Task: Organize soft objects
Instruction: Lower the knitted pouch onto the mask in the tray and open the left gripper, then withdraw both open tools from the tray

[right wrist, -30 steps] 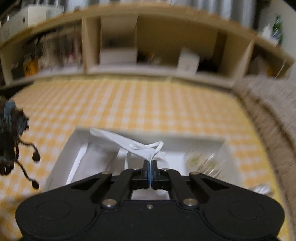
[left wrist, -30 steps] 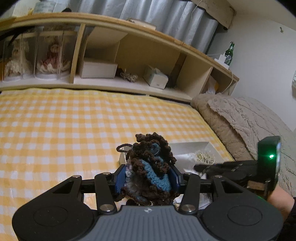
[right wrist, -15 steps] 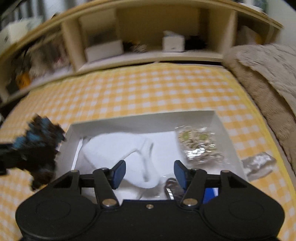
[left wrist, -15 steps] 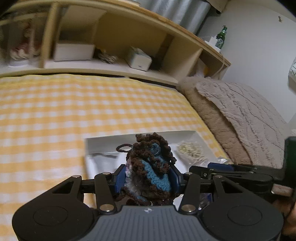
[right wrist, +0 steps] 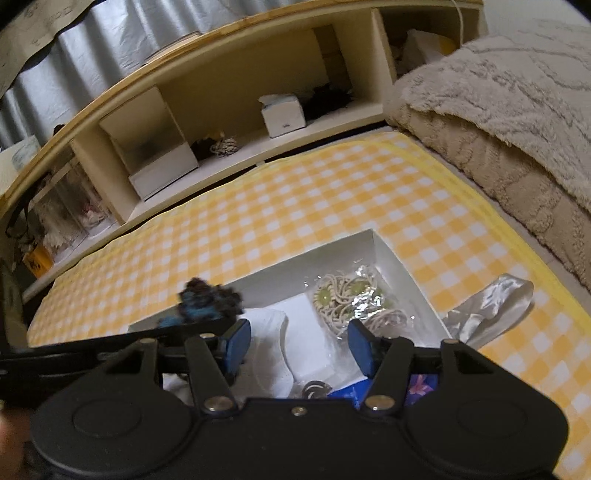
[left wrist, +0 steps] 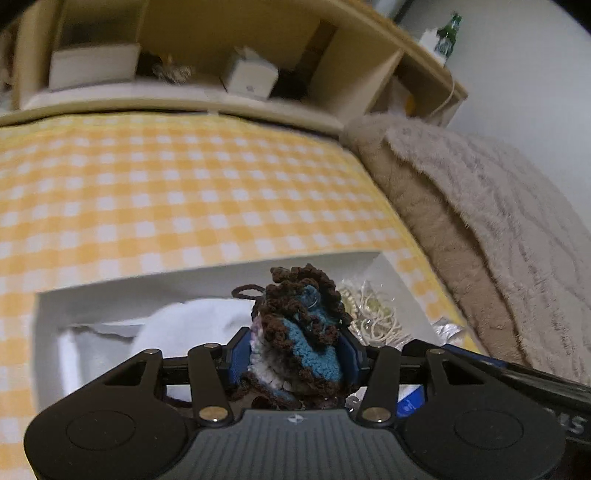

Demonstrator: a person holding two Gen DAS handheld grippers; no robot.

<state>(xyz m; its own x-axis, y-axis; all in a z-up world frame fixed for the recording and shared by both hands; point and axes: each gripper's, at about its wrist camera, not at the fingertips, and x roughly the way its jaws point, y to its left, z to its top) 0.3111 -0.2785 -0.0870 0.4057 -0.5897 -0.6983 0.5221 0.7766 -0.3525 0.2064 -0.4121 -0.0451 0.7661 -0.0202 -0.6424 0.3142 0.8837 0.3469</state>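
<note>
- A brown-and-blue crocheted piece (left wrist: 301, 332) is clamped between the blue pads of the left gripper (left wrist: 295, 363), held above the near half of a white box (left wrist: 48, 332) set on a yellow checked bedspread (left wrist: 184, 192).
- The lower part of the crochet is hidden behind the gripper body; its full shape cannot be made out.
- The right gripper (right wrist: 299, 345) is seen with its jaws spread wide and nothing between them, poised over the near right of the white box (right wrist: 399, 266).
- In the right wrist view, the crocheted piece (right wrist: 207, 299) is blurred at the far left edge of the box, on the end of the left gripper's dark fingers.
- Inside the box, a white cloth (left wrist: 192, 325) lies at left and a cream corded item in clear wrap (right wrist: 347, 299) at right.
- A blue printed packet (right wrist: 421, 387) at the near right is mostly covered by the right gripper; its print cannot be read.
- A silvery fabric strip (right wrist: 491, 306) lies on the bedspread just right of the box.
- A beige textured blanket (right wrist: 498, 110) is cut off at the right edge.
- On the far shelf (right wrist: 229, 122), a white tissue box (right wrist: 282, 116) bears a small mark too faint to read.
- A green bottle (left wrist: 448, 35) stands on the shelf's right end; its label is illegible.
- White lettering on the right gripper's side at the left view's lower right is cut off.
</note>
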